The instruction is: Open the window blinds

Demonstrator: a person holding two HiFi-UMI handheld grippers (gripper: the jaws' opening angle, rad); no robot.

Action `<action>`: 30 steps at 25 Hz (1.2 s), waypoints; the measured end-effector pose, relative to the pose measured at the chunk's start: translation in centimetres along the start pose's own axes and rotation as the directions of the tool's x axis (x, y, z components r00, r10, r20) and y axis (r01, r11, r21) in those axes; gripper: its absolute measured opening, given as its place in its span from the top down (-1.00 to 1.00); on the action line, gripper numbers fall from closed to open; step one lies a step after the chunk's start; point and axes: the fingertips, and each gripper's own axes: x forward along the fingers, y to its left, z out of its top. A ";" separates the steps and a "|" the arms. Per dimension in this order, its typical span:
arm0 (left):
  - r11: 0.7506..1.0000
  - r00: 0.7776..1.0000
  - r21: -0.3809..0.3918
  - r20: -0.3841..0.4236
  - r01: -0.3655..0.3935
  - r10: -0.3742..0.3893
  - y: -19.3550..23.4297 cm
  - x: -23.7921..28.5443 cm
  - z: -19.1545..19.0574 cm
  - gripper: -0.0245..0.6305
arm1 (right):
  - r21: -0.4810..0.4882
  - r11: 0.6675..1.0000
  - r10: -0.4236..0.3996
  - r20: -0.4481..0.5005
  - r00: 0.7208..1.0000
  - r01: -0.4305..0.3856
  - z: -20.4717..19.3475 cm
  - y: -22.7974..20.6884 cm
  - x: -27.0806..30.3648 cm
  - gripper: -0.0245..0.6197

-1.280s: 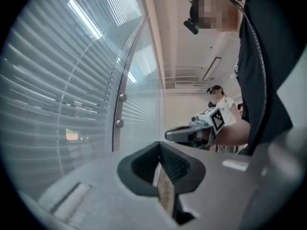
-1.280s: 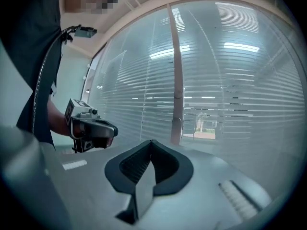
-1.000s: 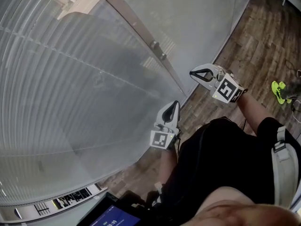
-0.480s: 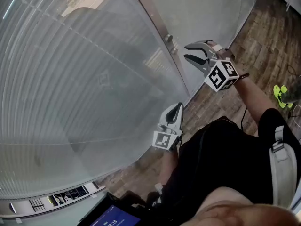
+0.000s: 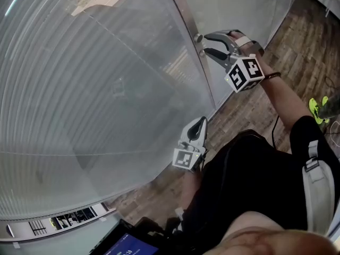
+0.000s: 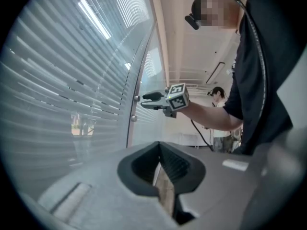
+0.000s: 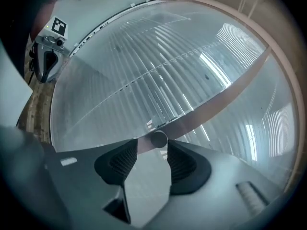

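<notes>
Head view: the window blinds are seen behind glass, their slats spread across the whole pane up to the metal post at its right edge. The right gripper is held against that post; its jaws have just been opening and stand apart, with a round knob on the post lying between their tips, not clamped. The left gripper is held lower, near the pane's bottom edge, its jaws pressed together on nothing.
</notes>
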 end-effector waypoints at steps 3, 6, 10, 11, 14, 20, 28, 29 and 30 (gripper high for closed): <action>1.000 1.000 0.004 0.009 -0.012 0.012 0.2 -0.6 0.1 0.93 | -0.046 0.999 -0.010 -0.012 1.000 0.010 0.2 -0.4 0.7 0.33; 1.000 0.999 0.000 0.015 -0.030 0.030 0.6 -1.2 0.1 0.93 | -0.065 0.998 -0.013 -0.019 1.000 0.011 0.3 -0.4 1.1 0.33; 0.999 0.999 -0.004 0.023 -0.046 0.046 1.1 -1.7 0.1 0.93 | -0.090 0.996 -0.013 -0.020 1.000 0.011 0.6 -0.5 1.9 0.33; 0.999 0.999 -0.002 0.022 -0.047 0.047 1.1 -1.7 0.1 0.93 | -0.095 0.995 -0.013 -0.019 1.000 0.012 0.7 -0.6 2.0 0.33; 0.999 0.999 0.001 0.021 -0.046 0.046 0.8 -1.8 0.3 0.93 | -0.112 0.994 -0.021 -0.026 0.999 0.018 0.9 -1.0 2.1 0.35; 0.999 0.998 -0.001 0.026 -0.053 0.053 1.4 -2.1 0.4 0.93 | -0.157 0.987 -0.041 -0.047 0.998 0.033 0.7 -1.1 2.6 0.54; 0.999 0.998 0.003 0.029 -0.051 0.050 1.3 -2.3 0.5 0.93 | -0.177 0.983 -0.054 -0.068 0.996 0.041 0.7 -1.2 2.6 0.53; 0.999 0.998 0.005 0.030 -0.050 0.049 1.3 -2.3 0.5 0.93 | -0.167 0.985 -0.054 -0.069 0.996 0.041 0.7 -1.1 2.6 0.53; 0.999 0.998 0.006 0.030 -0.049 0.049 1.4 -2.3 0.5 0.93 | -0.156 0.987 -0.053 -0.070 0.996 0.042 0.7 -1.2 2.6 0.53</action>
